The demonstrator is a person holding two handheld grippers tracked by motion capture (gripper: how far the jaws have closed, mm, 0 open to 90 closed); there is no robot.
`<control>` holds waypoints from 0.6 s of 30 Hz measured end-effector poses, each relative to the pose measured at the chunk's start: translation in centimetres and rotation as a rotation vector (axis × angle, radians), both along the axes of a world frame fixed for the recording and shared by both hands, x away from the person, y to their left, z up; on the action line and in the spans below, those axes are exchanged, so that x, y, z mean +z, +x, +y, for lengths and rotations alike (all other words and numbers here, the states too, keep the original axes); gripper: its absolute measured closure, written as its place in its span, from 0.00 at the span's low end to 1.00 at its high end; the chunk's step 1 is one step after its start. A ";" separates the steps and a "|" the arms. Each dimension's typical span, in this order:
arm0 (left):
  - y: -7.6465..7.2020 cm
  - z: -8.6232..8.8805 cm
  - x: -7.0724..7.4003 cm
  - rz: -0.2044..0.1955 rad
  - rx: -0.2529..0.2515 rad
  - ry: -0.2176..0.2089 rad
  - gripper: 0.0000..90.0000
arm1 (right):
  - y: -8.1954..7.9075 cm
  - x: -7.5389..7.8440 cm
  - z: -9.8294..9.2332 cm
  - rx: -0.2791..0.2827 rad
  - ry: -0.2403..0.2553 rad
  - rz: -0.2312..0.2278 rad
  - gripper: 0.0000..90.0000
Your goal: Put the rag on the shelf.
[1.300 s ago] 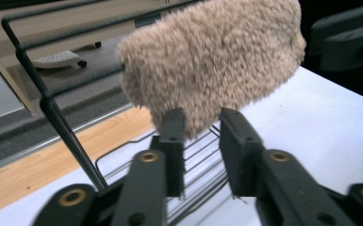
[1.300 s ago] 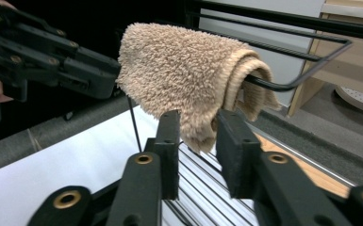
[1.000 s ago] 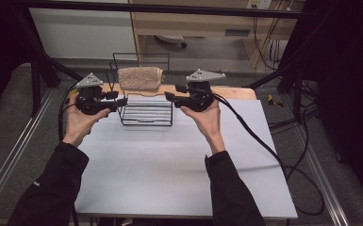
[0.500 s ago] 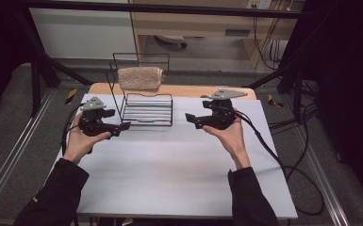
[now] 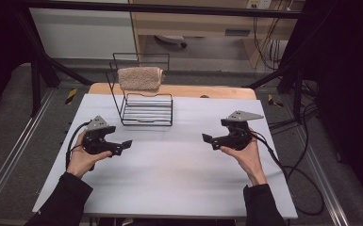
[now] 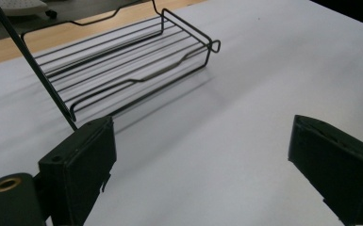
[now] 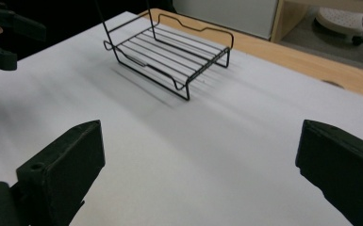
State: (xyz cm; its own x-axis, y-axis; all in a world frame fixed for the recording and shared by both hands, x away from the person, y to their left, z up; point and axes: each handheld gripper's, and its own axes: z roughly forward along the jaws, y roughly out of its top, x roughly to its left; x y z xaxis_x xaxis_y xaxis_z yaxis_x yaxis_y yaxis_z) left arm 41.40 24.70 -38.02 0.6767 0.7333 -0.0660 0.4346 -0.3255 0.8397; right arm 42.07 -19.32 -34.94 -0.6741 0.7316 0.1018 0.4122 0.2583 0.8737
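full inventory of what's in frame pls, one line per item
wire rack: 1, black, far-left part of the table, upright back frame behind a low slatted shelf
towel: 1, beige, draped over the top rail of the wire rack
table: 1, white top with a wooden strip along the far edge
cables: several, black, on the floor right of the table
left gripper: 1, black with grey plate, near-left of the table, jaws open with nothing between them, just been opening
right gripper: 1, black with grey plate, right of the table, jaws open with nothing between them, just been opening
hands: 2, in dark sleeves, one holding each gripper
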 end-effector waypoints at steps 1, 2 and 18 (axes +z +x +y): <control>-0.1 0.0 -0.3 0.001 -0.004 0.004 0.09 | -0.2 -0.3 -0.2 -0.002 -0.003 0.006 0.03; -0.3 0.0 -0.6 0.002 -0.008 0.006 0.09 | -0.3 -0.7 -0.5 -0.004 -0.001 0.010 0.02; -2.5 0.6 -3.9 0.013 -0.030 0.031 0.10 | -2.9 -5.6 -3.9 -0.036 0.047 0.079 0.01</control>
